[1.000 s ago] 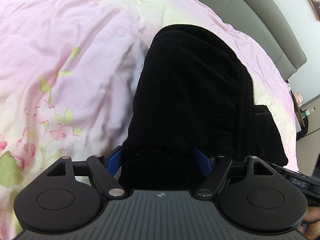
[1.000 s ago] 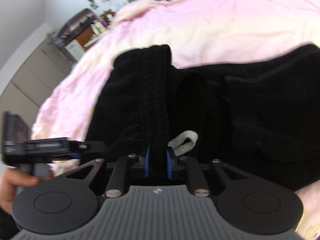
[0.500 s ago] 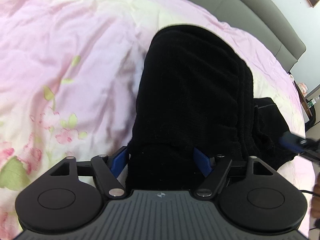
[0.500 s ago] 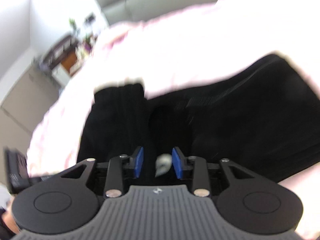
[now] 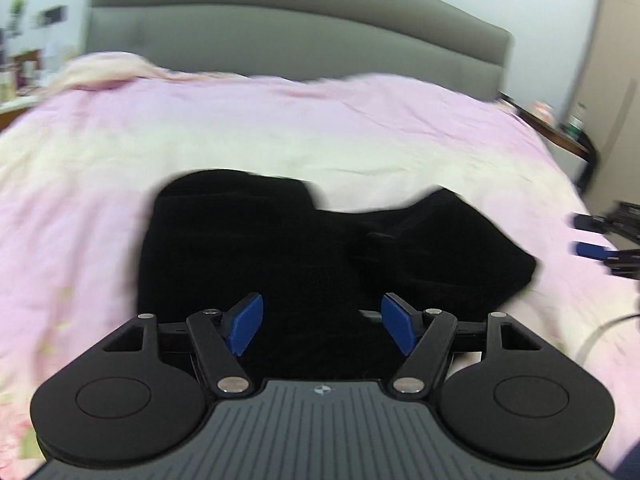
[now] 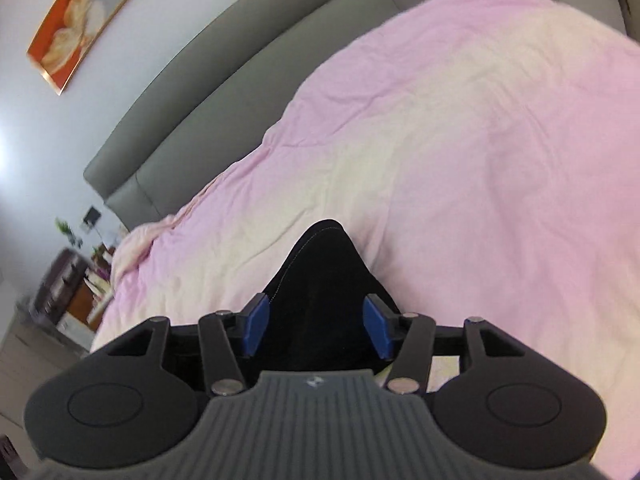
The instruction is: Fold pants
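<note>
The black pants (image 5: 304, 240) lie in a folded bundle on the pink bedspread (image 5: 280, 120). My left gripper (image 5: 322, 322) is open, its blue pads wide apart just above the near edge of the bundle, holding nothing. In the right wrist view a black corner of the pants (image 6: 324, 276) shows between the pads of my right gripper (image 6: 316, 328), which is open and grips nothing. The right gripper's blue fingertips (image 5: 592, 236) also show at the right edge of the left wrist view, clear of the pants.
A grey padded headboard (image 5: 300, 36) runs along the far side of the bed. Nightstands with small items stand at the far left (image 5: 16, 76) and far right (image 5: 560, 128). A framed picture (image 6: 80, 20) hangs on the wall.
My right gripper has opened, let go of the pants fold and pulled back off the bundle. My left gripper has lifted and tilted up, so the headboard is now in view.
</note>
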{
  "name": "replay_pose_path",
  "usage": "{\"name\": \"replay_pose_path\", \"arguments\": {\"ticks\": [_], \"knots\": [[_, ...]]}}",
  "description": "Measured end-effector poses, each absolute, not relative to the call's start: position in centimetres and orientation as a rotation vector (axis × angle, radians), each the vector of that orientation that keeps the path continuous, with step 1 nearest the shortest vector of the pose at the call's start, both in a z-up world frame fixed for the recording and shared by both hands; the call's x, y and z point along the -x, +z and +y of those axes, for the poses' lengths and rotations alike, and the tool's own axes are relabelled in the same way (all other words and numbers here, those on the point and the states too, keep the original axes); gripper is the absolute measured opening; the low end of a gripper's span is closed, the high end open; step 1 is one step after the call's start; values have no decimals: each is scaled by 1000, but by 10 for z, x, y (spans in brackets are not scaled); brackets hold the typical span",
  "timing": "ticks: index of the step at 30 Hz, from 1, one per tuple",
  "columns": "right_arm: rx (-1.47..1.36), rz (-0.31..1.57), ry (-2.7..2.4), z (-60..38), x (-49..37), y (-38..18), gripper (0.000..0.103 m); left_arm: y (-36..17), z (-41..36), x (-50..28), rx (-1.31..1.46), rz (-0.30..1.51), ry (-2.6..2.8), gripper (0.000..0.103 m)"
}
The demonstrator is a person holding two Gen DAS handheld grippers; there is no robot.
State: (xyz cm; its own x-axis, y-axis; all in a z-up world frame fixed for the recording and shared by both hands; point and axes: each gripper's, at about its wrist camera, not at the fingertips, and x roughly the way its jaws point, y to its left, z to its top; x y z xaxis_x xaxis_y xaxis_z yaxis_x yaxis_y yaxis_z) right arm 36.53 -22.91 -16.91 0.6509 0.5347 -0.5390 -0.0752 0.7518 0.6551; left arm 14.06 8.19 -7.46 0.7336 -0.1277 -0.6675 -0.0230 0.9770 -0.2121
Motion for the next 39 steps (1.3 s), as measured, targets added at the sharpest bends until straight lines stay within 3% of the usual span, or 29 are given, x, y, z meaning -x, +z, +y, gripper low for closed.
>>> {"name": "replay_pose_path", "arguments": {"ticks": [5,11,15,21,36,39], "knots": [[-852,910,303,-239,-374,-210,50,-83,-8,-195,116,800,-198,80],[-897,845,295,-244,-368,-203,51,-112,-83,-233,-48,871,-250,79],[-894,836,302,-248,-374,-206,51,-135,-108,-241,-194,910,-237,70],[-895,858,327,-247,-384,-216,51,-171,-124,-248,-381,943,-237,66],[-713,940,364,-204,-420,-257,54,-170,-100,-250,-168,974,-223,66],[-652,933,374,-197,-423,-261,39,-154,-92,-238,-121,909,-237,52]]}}
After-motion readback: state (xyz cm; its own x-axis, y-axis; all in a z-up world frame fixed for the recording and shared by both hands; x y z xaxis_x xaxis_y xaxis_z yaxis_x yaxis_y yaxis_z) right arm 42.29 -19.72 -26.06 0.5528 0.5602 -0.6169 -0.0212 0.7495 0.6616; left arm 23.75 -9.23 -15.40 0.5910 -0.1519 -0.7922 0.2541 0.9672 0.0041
